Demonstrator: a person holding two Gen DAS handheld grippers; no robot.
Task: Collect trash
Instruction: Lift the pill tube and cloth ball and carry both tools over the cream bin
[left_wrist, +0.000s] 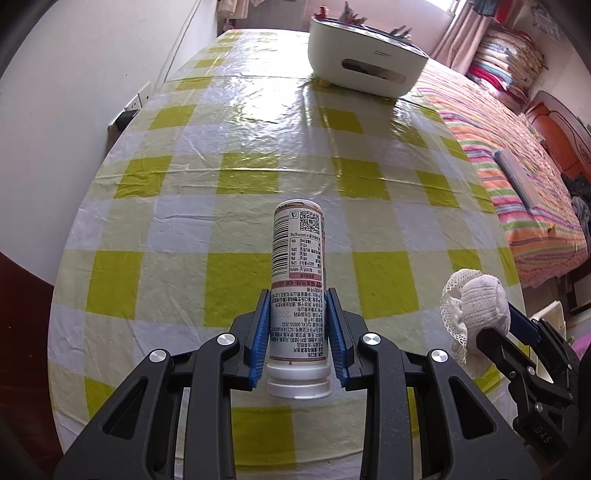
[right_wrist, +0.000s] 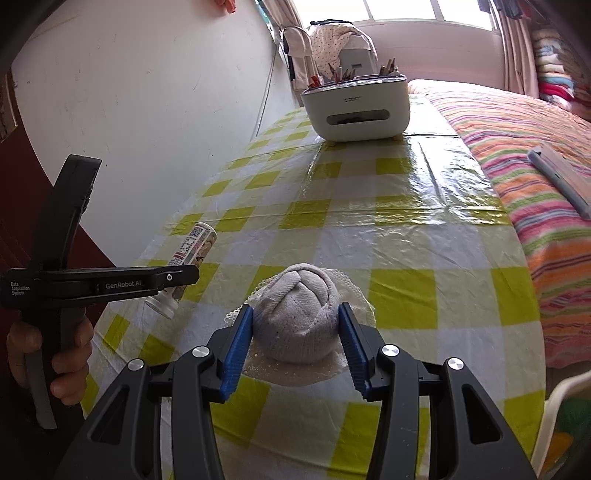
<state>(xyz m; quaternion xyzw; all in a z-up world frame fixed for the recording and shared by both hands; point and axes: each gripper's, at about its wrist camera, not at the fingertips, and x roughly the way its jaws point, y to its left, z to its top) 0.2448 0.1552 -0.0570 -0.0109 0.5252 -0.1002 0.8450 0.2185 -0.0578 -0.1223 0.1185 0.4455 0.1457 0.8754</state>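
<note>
Bright window daylight, tablecloth (left_wrist: 258, 122) glare

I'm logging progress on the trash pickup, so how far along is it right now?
Done: both pieces are picked up off the checked tablecloth.
In hand: the left hand-held gripper clamps the white tube; the right hand-held gripper clamps the balled white sock.
Left: dropping them somewhere; no bin is visible.

The surface (left_wrist: 258, 155) is wearing a glossy green-checked cloth — a white organiser box (left_wrist: 364, 64) is sitting at its far end.
</note>
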